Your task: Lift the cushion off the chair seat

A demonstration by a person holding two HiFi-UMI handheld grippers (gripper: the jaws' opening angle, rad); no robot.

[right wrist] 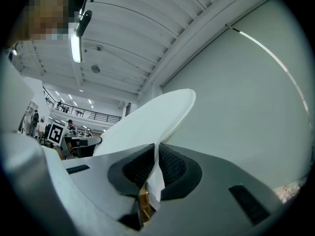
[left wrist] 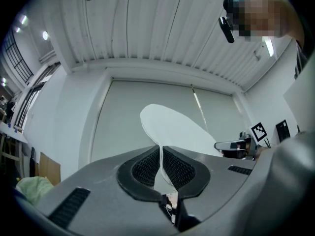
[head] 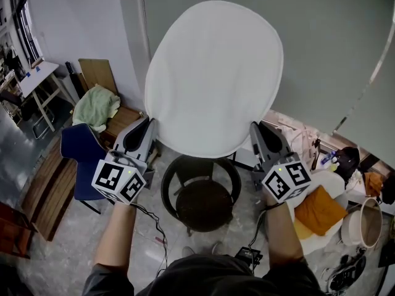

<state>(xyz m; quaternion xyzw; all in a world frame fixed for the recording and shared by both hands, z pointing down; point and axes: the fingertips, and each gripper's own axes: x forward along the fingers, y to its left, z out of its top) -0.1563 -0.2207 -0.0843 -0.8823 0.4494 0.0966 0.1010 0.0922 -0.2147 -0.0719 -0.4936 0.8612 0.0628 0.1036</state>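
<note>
Head view: the white cushion (head: 213, 79) is hanging upright, clear above the round dark chair seat (head: 203, 203), with the left gripper (head: 150, 127) and the right gripper (head: 255, 128) gripping its lower left and lower right edges. Left gripper view: the jaws are clamping on a thin edge of the cushion (left wrist: 174, 127), which is rising beyond them against the grey wall (left wrist: 128, 107). Right gripper view: the jaws are likewise pressing tight on the cushion's edge (right wrist: 152, 117), the fabric running between the ribbed pads (right wrist: 172, 165).

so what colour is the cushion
Plain white cushion, clearest in the head view.
</note>
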